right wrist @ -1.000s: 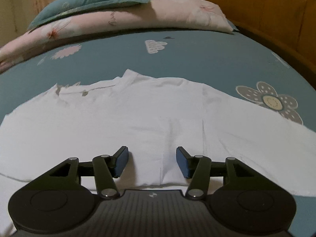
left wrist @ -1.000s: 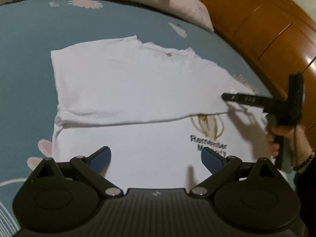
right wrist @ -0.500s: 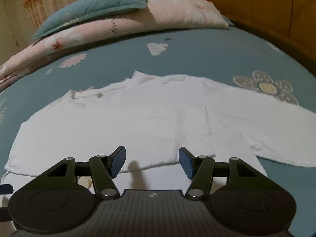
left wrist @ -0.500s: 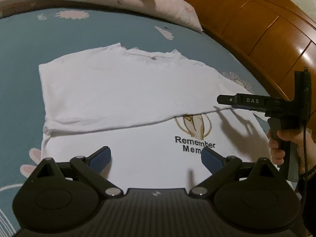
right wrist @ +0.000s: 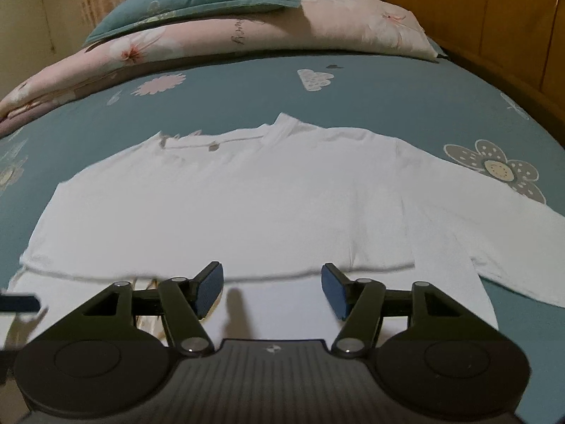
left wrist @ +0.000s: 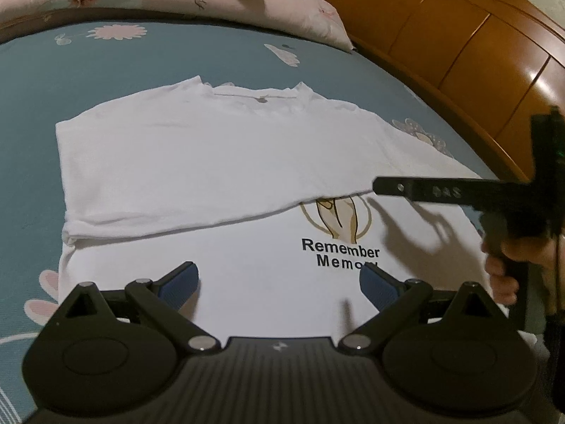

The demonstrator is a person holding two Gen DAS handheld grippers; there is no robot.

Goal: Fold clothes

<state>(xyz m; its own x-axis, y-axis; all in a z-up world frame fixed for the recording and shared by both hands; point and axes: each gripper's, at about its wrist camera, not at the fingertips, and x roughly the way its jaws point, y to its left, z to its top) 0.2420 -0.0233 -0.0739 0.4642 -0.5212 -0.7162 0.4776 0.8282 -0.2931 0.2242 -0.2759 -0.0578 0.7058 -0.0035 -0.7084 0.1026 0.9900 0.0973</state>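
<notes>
A white T-shirt (left wrist: 219, 162) (right wrist: 247, 205) lies flat on the blue bed sheet (left wrist: 106, 63), its far part folded toward me over a printed front that reads "Remember Memory". My left gripper (left wrist: 279, 284) hovers open above the near plain part of the shirt, with nothing between its blue pads. My right gripper (right wrist: 272, 288) also stands open over the fold's edge, its jaws still opening and empty. From the left wrist view the right gripper shows side-on as a black bar at the right, held by a hand (left wrist: 501, 272).
Pink floral and teal pillows (right wrist: 229, 24) lie along the far side of the bed. A wooden headboard (left wrist: 476, 46) rises at the right. One sleeve (right wrist: 494, 226) of the shirt spreads out to the right on the sheet.
Both grippers have drawn back toward me, so more of the shirt and its printed text shows. The right gripper's jaws have widened and have come off the folded edge.
</notes>
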